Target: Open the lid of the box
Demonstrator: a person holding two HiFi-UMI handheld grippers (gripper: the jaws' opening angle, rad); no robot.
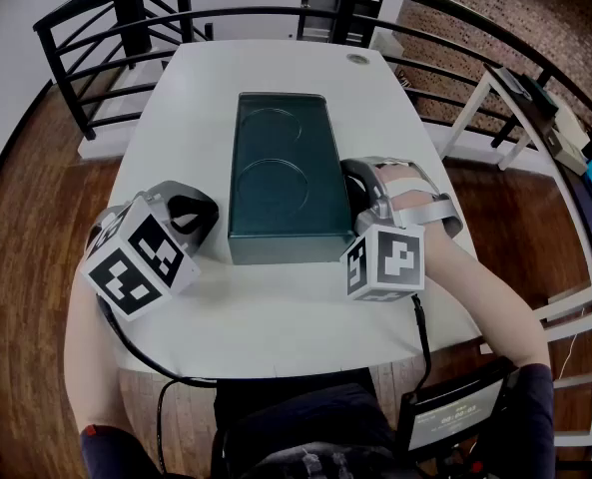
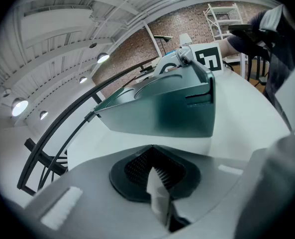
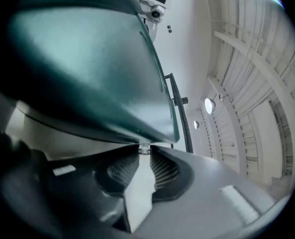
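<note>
A dark green box (image 1: 281,173) lies lengthwise on the white table (image 1: 196,88); its lid, with two embossed circles, is down. My left gripper (image 1: 208,216) sits just off the box's front left corner, its jaws shut on nothing. In the left gripper view the left gripper (image 2: 152,147) points at the box (image 2: 162,108), with a strip of table between them. My right gripper (image 1: 349,178) is against the box's right side near the front. In the right gripper view the right gripper (image 3: 144,151) is shut, its tips touching the rim under the box (image 3: 87,59).
A black railing (image 1: 96,18) curves round the table's back and sides. A white shelf frame (image 1: 535,118) stands to the right. A small round disc (image 1: 357,59) lies at the table's far edge. A screen device (image 1: 450,412) hangs at the lower right, with a cable (image 1: 420,332) leading to it.
</note>
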